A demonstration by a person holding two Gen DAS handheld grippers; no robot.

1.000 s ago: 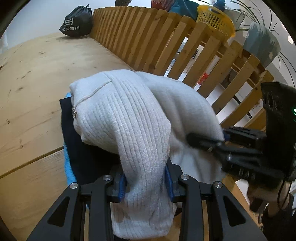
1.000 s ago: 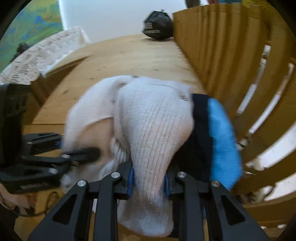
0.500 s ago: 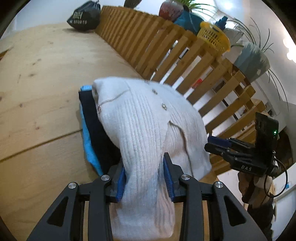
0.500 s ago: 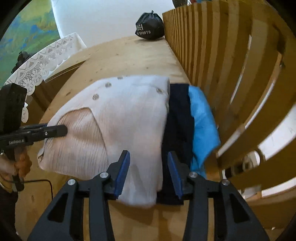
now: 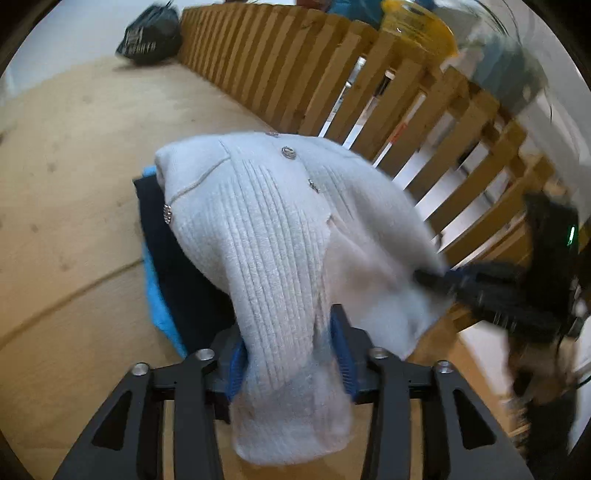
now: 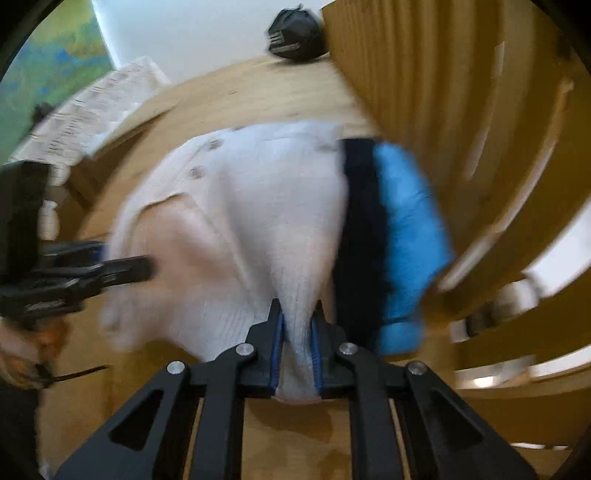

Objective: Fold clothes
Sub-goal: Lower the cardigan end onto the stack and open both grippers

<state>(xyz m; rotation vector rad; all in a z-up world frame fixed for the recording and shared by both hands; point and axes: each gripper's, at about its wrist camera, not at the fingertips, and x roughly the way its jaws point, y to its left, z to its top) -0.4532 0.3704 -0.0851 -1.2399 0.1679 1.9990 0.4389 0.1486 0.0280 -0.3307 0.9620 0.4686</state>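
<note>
Left tool [image 5: 288, 354] jaws just widening, ribbed cardigan [image 5: 280, 236] fold between pads, hold slackening; right tool [image 6: 297, 354] just clamped narrow on near hem [image 6: 295, 373], likely to tug stack square; cardigan ahead on navy [image 6: 362, 229] and blue [image 6: 410, 229] garments on bench [image 5: 66, 177]; bag [image 5: 151, 35] lettering too blurred.

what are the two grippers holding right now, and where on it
Both hold the white knit cardigan: the left gripper has a bunched ribbed fold near its edge, the right gripper pinches another edge fold.
</note>
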